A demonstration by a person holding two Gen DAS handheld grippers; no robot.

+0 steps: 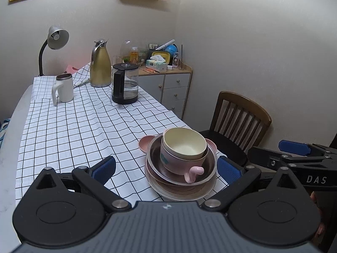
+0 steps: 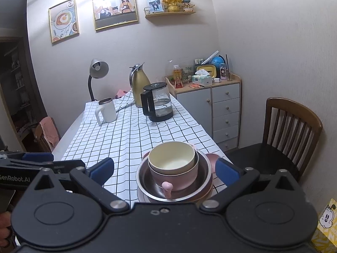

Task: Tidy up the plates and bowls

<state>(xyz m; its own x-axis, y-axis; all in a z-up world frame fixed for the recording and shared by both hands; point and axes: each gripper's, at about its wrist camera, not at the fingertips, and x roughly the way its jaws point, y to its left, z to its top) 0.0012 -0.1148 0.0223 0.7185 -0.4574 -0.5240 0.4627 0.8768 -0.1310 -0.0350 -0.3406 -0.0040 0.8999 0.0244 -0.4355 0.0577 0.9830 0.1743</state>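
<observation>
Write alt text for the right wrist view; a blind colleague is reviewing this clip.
A stack of dishes sits at the near end of a checked tablecloth: a cream bowl inside a pink handled cup, in a steel bowl, on plates. The open right gripper frames the stack without touching it. Behind stand a glass kettle, gold jug and white mug.
</observation>
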